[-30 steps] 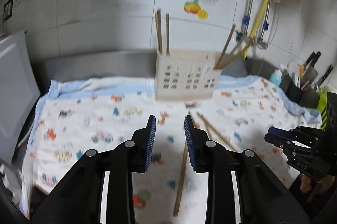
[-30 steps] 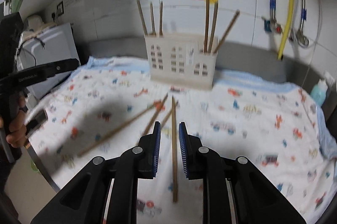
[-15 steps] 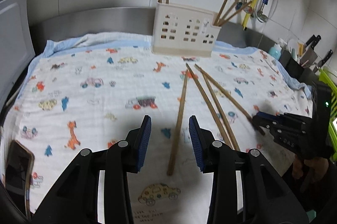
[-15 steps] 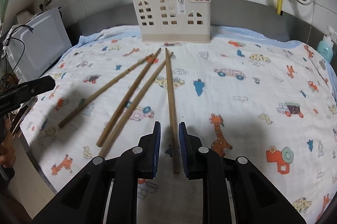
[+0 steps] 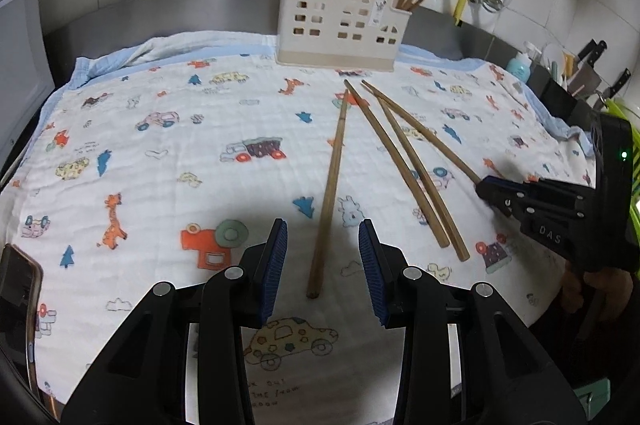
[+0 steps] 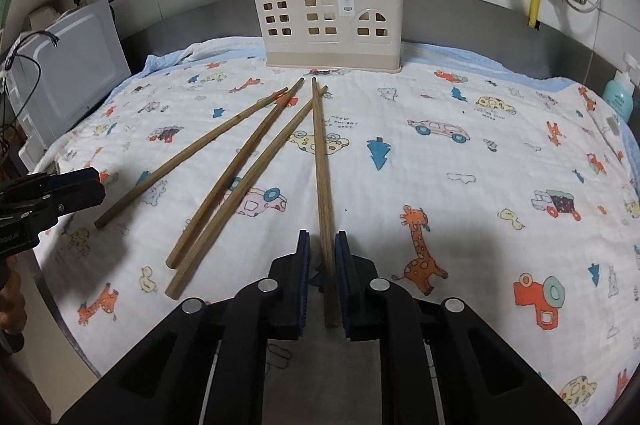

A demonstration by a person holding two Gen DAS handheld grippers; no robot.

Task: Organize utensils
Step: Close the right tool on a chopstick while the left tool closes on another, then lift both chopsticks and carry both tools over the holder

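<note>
Several wooden chopsticks lie fanned out on a printed cloth (image 5: 160, 145) in front of a cream utensil holder (image 5: 340, 25) (image 6: 328, 21), which has more chopsticks standing in it. My left gripper (image 5: 323, 265) is open, low over the cloth, and straddles the near end of the leftmost chopstick (image 5: 330, 177) without touching it. My right gripper (image 6: 322, 265) has its jaws closing on the near end of the rightmost chopstick (image 6: 320, 153), which runs between the blue pads. From the left wrist view the right gripper (image 5: 486, 187) sits at that chopstick's end. Two more chopsticks (image 6: 240, 177) lie between.
A phone (image 5: 16, 289) lies at the cloth's near left corner. A white appliance (image 6: 68, 73) stands to the left. A knife block (image 5: 588, 73) and a blue bottle (image 6: 618, 97) stand on the right. Steel backsplash and pipes run behind the holder.
Both grippers have come down close to the cloth. The right jaws have narrowed around the chopstick's end. The left jaws have widened a little around theirs.
</note>
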